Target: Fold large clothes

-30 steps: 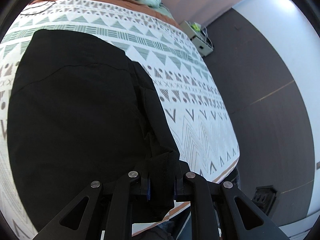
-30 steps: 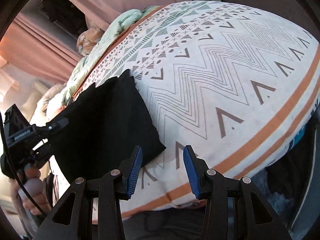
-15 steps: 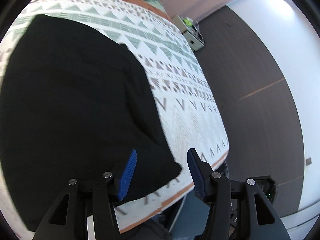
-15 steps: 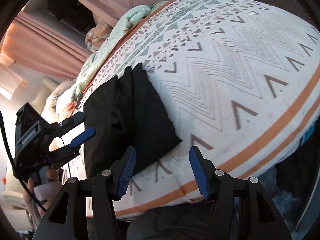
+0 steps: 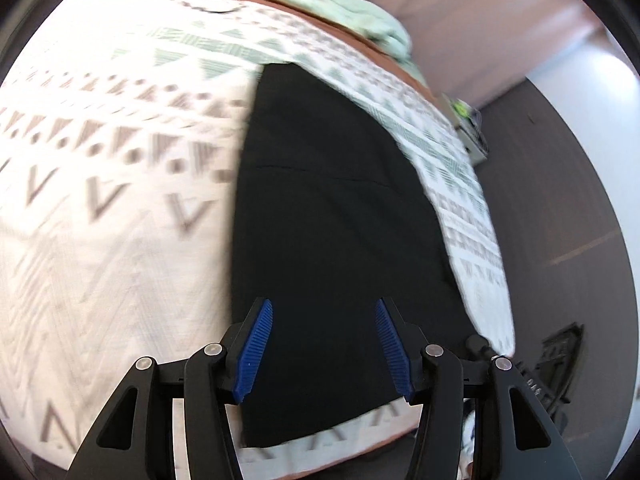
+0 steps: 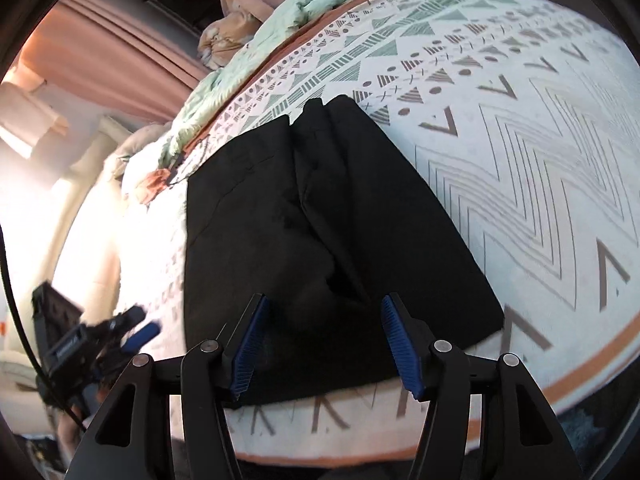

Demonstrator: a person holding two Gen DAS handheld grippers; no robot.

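Note:
A black garment (image 5: 336, 240) lies flat on the patterned bed cover, folded into a long strip; in the right wrist view (image 6: 320, 240) it shows a side panel folded over its right part. My left gripper (image 5: 324, 344) is open and empty above the garment's near end. My right gripper (image 6: 326, 344) is open and empty above the same near edge. The left gripper also shows at the lower left of the right wrist view (image 6: 100, 344), beside the bed's left side.
The bed cover (image 6: 520, 140) is white with grey and green triangles and an orange border near the front edge. A mint quilt (image 5: 340, 12) and pillows lie at the head. Dark floor (image 5: 560, 200) and a small cabinet (image 5: 468, 128) lie to the right.
My left gripper let go of the garment's corner, opened and swung left along the near edge. My right gripper moved left over the garment. The garment now lies folded narrower.

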